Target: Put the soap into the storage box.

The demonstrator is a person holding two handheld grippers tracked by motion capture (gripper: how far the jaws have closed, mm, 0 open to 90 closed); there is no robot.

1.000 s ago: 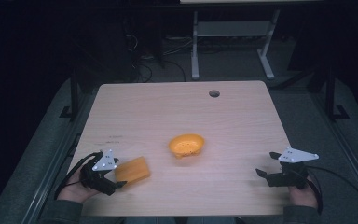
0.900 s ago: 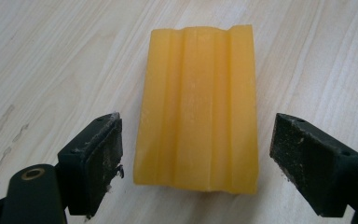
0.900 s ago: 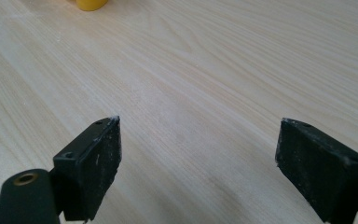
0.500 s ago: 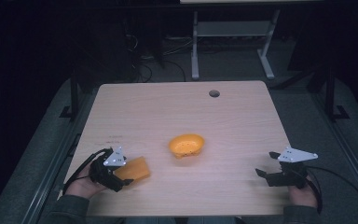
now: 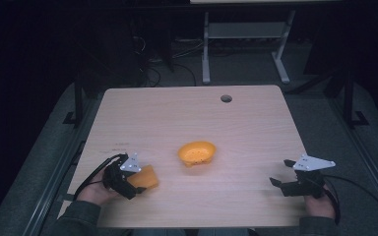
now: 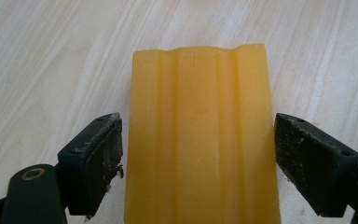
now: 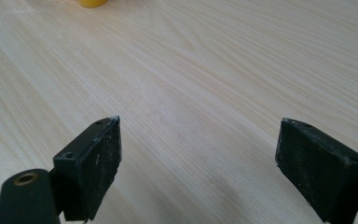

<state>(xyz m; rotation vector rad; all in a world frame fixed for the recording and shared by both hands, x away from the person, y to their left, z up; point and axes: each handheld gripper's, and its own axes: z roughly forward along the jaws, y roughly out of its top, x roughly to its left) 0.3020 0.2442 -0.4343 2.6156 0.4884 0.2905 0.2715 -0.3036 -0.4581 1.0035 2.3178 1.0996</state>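
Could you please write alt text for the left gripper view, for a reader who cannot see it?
A flat, ridged yellow-orange block lies on the pale wooden table between the left gripper's two open black jaws. A narrow gap shows on each side, wider at the right.

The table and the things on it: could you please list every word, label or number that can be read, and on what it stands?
None can be read.
A faint dark mark on the table, near its left edge in the high view: too small and blurred to read.
The orange block between the left gripper jaws: plain ridges, no text.
The orange bowl: no text visible.
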